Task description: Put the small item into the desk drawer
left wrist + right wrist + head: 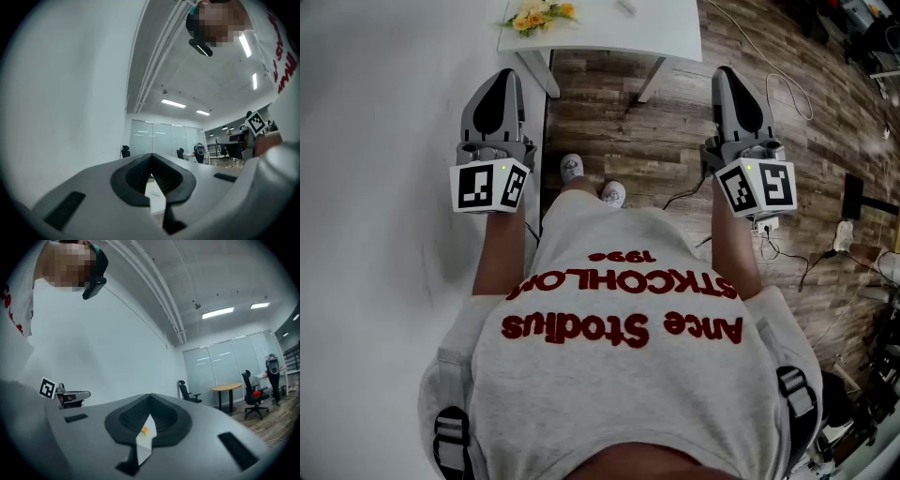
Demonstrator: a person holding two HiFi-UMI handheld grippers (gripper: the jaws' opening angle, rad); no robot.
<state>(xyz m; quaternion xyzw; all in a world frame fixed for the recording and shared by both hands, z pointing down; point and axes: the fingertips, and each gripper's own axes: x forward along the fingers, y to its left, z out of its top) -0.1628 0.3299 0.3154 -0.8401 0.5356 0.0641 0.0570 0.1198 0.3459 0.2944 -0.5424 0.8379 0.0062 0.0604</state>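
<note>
Nearest the lens is the person's grey shirt with red print, filling the lower half of the head view from 4 to 8 o'clock. At 9 o'clock a plain white wall runs up the left side. Just right of it, at about 10 o'clock, the left gripper points forward, its marker cube toward the person. Its own view shows the two dark jaws meeting at the tips with nothing gripped between them. At 12 o'clock stands the white desk, with a bunch of yellow flowers near its left corner and a small pale item at the top edge, too small to identify. No drawer can be made out from here. Below the desk, near the centre, two pale shoes rest on the wooden floor. At about 2 o'clock the right gripper points forward in the same way, with its cube behind. Its jaws are fully closed and hold nothing, and a sliver of white desk with a yellow speck shows through the slit beneath the tips. At 3 o'clock, cables trail over the floor.
</note>
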